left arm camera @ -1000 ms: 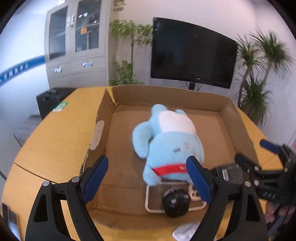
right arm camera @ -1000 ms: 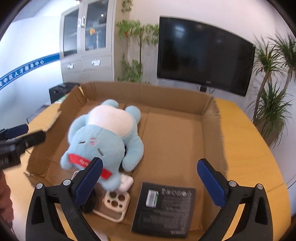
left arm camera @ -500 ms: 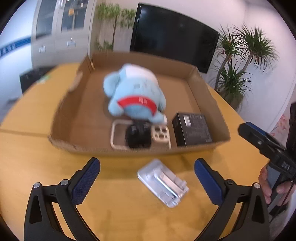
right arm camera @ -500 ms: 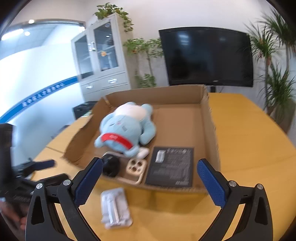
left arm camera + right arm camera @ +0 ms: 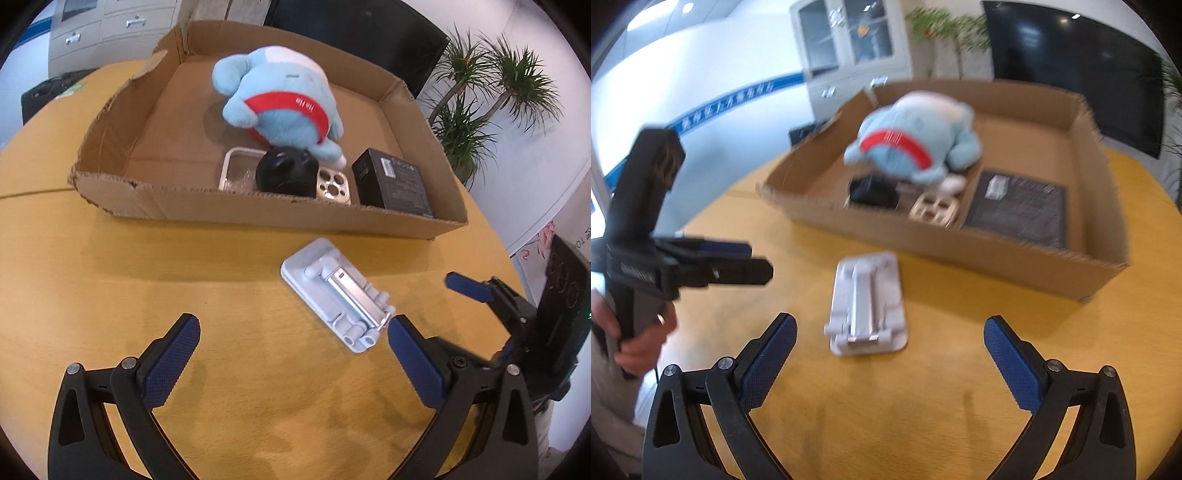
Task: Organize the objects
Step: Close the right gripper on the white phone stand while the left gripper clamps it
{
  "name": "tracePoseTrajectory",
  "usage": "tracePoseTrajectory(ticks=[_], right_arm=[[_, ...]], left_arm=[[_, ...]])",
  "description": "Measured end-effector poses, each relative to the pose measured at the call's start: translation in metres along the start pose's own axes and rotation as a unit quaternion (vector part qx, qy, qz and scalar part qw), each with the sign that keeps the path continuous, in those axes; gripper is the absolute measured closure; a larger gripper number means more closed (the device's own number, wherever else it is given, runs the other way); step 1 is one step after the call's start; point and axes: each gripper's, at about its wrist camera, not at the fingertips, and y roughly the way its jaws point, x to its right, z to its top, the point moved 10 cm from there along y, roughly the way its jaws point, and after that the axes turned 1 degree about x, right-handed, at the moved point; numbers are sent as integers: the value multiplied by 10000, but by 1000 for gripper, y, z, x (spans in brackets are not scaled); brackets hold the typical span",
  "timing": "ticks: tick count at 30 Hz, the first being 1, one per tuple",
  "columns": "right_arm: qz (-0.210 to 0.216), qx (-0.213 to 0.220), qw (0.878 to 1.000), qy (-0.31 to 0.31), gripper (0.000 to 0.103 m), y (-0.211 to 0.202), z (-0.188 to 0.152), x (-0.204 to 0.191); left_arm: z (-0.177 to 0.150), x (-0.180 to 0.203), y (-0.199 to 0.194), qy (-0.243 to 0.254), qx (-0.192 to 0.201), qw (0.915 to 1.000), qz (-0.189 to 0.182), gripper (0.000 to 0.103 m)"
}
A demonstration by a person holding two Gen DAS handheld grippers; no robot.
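Phone stand (image 5: 337, 295) just beyond R fingers (image 5: 1008, 354)

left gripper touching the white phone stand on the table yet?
Apart. The left wrist view shows the left gripper wide open above the table; its right fingertip only nears the white phone stand's corner, bare tabletop between the pads.

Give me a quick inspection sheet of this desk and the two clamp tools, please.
Surface: yellow wooden table.
Job's things: grey folding stand on the table, outside the cardboard box; inside the box, blue plush toy, black box, black round object, two phone cases.
Clutter: nothing seen.
Grippers: left gripper and right gripper both open, empty.
Cables: nothing seen.
Surroundings: cabinet, dark screen, potted plants.
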Motion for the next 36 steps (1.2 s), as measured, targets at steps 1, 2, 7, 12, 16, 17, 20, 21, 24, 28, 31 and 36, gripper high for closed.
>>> tracePoseTrajectory(ticks=[1, 2, 7, 12, 16, 17, 20, 21, 24, 28, 31, 36], right_arm=[[50, -129, 9999, -40, 5, 9, -5, -3], [76, -237, 9997, -73, 5, 18, -8, -4], [-15, -616, 9978, -222, 11, 50, -19, -5], [-178, -670, 9943, -807, 18, 61, -22, -14], [43, -665, 9899, -1249, 35, 56, -26, -16], [114, -653, 9888, -1338, 35, 54, -27, -15], [425, -662, 9828, -1673, 35, 43, -38, -12], [551, -673, 9797, -1805, 35, 38, -43, -11], [968, -739, 9668, -2248, 36, 17, -59, -11], [1383, -769, 9495, -2708, 35, -8, -83, -8], [1316, -768, 9523, -2643, 35, -19, -90, 7], [1144, -719, 9594, -2475, 34, -28, -93, 24]], left_arm=[[-1, -3, 2, -47, -26, 10000, -31, 1], [-2, -7, 3, -149, -52, 9999, -68, 1], [-6, -21, 10, -476, -184, 9984, -230, 1], [-10, -23, 19, -526, -334, 9975, -319, 1], [-14, -16, 23, -373, -465, 9974, -397, 1], [-14, -15, 23, -342, -478, 9974, -409, 1], [-18, -8, 25, -209, -583, 9967, -525, 1], [-21, -3, 25, -137, -646, 9959, -614, 1], [-31, 15, 26, 133, -859, 9921, -904, 1], [-44, 43, 32, 487, -1123, 9853, -1188, 1], [-53, 58, 40, 651, -1318, 9812, -1250, 1], [-57, 77, 46, 841, -1440, 9767, -1352, 1]])
